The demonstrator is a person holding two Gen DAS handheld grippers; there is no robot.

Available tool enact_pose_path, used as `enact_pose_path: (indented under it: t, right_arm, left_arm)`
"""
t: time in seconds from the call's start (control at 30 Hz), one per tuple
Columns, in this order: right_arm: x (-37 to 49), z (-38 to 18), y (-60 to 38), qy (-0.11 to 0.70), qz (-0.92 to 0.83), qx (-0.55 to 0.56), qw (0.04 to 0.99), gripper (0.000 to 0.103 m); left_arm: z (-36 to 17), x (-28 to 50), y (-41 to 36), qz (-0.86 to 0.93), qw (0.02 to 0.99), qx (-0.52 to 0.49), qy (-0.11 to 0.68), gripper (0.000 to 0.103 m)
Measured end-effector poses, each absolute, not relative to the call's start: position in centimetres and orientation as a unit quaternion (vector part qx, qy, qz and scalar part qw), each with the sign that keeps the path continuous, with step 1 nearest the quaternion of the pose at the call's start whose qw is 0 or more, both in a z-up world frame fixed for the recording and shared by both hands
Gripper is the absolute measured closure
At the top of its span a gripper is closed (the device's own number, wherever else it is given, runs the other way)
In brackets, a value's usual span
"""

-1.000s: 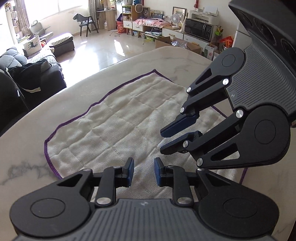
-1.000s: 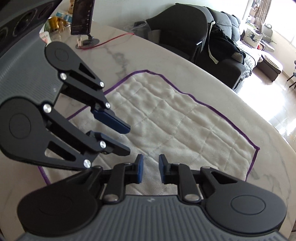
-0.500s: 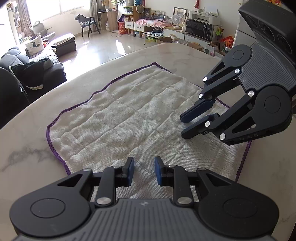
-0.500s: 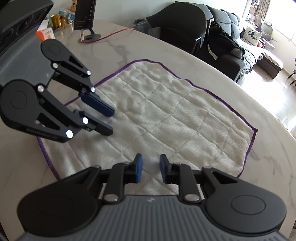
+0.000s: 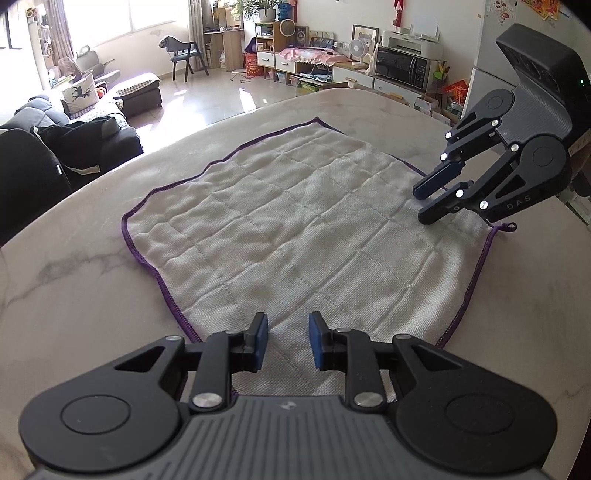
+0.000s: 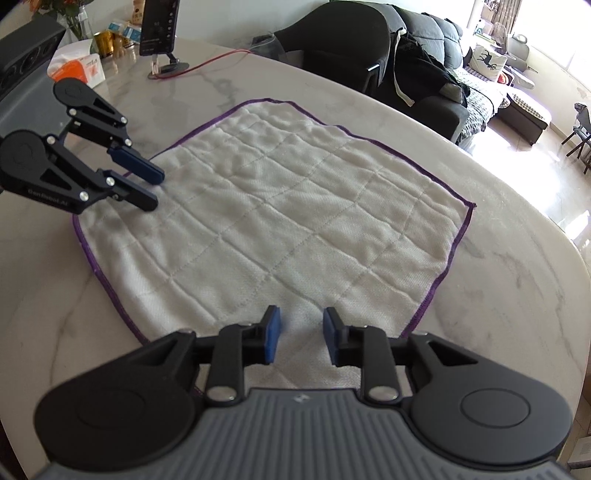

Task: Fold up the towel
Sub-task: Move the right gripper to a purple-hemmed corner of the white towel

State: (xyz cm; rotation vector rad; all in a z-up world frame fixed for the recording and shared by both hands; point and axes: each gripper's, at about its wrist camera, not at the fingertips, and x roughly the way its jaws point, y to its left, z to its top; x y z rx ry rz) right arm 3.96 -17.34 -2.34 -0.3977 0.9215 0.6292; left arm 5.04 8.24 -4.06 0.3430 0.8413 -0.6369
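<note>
A white quilted towel [image 5: 295, 229] with purple edging lies spread flat on the marble table [image 5: 74, 240]. My left gripper [image 5: 285, 341] hovers over the towel's near edge, close to its near-left corner, blue pads apart with nothing between them. My right gripper [image 5: 420, 206] hangs over the towel's right side near the corner with the loop. In the right wrist view the right gripper [image 6: 300, 338] is over the towel [image 6: 295, 206] at its near edge; its jaws are opening, with only cloth below them. The left gripper [image 6: 156, 191] shows at the left over the towel's edge.
A phone on a stand [image 6: 159, 26], a red cable [image 6: 214, 61] and an orange tissue box [image 6: 77, 68] sit at the far side of the table. A black chair [image 6: 343, 48] stands beyond the table's rounded edge. A living room lies behind.
Both grippers have drawn apart and back across the towel toward its edges, so more of the cloth shows. The right gripper's pads stand slightly wider. The towel has not moved.
</note>
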Motion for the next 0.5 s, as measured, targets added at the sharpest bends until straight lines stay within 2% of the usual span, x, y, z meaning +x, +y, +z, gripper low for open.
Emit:
enact_pose_path:
  t: [0.27, 0.5]
  right_arm:
    - [2.9, -2.0, -18.2, 0.435, 0.286, -0.200, 0.830, 0.073]
    - [1.5, -1.3, -15.3, 0.420, 0.334, -0.208, 0.818, 0.073]
  left_arm:
    - [-3.8, 3.5, 9.7, -0.299, 0.848, 0.172, 0.403, 0.078]
    - [-3.2, 2.2, 7.6, -0.339, 0.838, 0.181, 0.388, 0.078]
